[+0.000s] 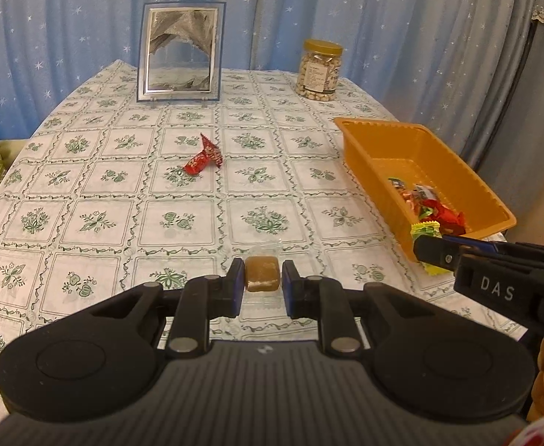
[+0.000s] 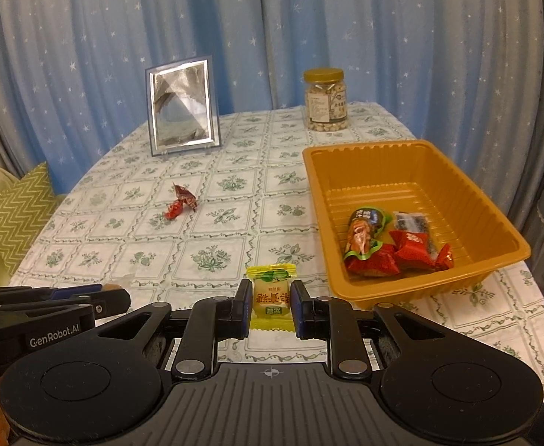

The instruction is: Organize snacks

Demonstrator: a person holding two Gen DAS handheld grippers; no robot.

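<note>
My left gripper [image 1: 262, 284] is shut on a brown candy in clear wrap [image 1: 261, 274], held low over the table's near edge. My right gripper [image 2: 272, 306] is shut on a yellow wrapped candy [image 2: 271, 299], just left of the orange tray [image 2: 420, 160]. The tray holds several wrapped snacks [image 2: 394, 249], red and green ones among them. In the left wrist view the tray [image 1: 379, 126] is at the right, with the right gripper [image 1: 429, 251] at its near corner. A red wrapped candy [image 1: 204, 156] lies on the tablecloth mid-table; it also shows in the right wrist view [image 2: 181, 202].
A silver picture frame [image 1: 179, 54] stands at the table's back. A jar of nuts with a gold lid [image 1: 320, 70] stands at the back right. Blue starred curtains hang behind the table. A green zigzag cushion [image 2: 15, 215] sits to the left.
</note>
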